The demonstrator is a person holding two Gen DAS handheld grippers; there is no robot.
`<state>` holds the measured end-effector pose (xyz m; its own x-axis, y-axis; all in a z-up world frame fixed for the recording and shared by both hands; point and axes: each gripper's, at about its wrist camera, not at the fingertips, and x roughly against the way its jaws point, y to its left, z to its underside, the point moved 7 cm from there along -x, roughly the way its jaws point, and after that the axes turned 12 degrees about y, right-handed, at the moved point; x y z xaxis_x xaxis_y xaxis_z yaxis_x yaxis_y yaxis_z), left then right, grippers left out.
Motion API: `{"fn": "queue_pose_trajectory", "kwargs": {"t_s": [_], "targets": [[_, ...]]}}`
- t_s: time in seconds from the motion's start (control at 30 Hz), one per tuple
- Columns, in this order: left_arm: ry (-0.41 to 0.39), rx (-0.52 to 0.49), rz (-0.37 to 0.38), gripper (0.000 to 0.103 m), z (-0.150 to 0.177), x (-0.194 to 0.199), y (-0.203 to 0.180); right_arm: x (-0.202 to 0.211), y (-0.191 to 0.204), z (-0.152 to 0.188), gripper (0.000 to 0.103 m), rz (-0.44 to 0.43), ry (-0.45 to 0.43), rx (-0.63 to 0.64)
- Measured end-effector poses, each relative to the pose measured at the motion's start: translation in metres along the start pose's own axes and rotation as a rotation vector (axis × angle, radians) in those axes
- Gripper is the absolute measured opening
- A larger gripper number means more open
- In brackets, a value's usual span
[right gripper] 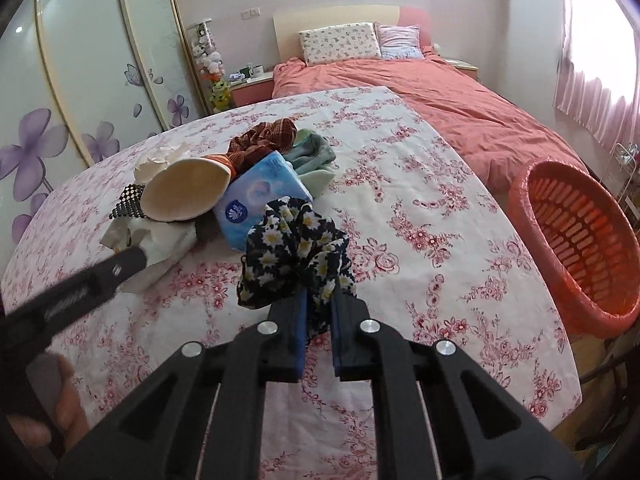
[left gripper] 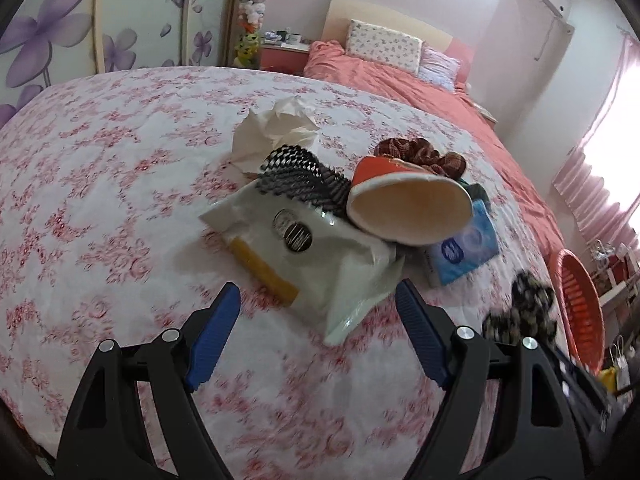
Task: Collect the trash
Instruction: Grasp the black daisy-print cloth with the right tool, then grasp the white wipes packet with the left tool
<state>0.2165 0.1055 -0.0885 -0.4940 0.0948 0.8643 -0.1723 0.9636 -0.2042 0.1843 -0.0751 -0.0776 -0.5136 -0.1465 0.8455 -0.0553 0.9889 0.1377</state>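
My left gripper (left gripper: pixel 316 292) stands open just short of a white plastic wrapper (left gripper: pixel 304 248) with a yellow bar inside, which lies on the flowered tablecloth (left gripper: pixel 100 200). Behind the wrapper lie a tipped orange paper cup (left gripper: pixel 408 208), a black mesh piece (left gripper: pixel 304 176) and a crumpled white tissue (left gripper: pixel 276 128). My right gripper (right gripper: pixel 320 300) is shut on a dark daisy-print cloth (right gripper: pixel 296 248), held above the tablecloth (right gripper: pixel 420 220). That cloth (left gripper: pixel 520 312) shows blurred at the right of the left wrist view. The cup (right gripper: pixel 184 192) and wrapper (right gripper: pixel 164 240) sit to its left.
A blue tissue pack (right gripper: pixel 260 196), a brown plaid scrunchie (right gripper: pixel 268 136) and a green cloth (right gripper: pixel 316 156) lie in the pile. An orange plastic basket (right gripper: pixel 580 240) stands off the table's right edge. A bed with a coral cover (right gripper: pixel 440 92) is behind. A hand (right gripper: pixel 60 400) holds the left tool.
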Motion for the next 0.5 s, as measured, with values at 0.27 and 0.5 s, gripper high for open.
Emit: {"fn": "queue_pose_trajectory", "kwargs": {"t_s": [0.27, 0.5], "targets": [[0.033, -0.008, -0.136, 0.079, -0.005, -0.021, 0.008, -0.001, -0.005, 0.0, 0.011, -0.005, 0.005, -0.01], [0.028, 0.037, -0.184, 0.079, -0.005, -0.013, 0.061, 0.0, -0.001, -0.004, 0.011, -0.019, -0.003, -0.01]]}}
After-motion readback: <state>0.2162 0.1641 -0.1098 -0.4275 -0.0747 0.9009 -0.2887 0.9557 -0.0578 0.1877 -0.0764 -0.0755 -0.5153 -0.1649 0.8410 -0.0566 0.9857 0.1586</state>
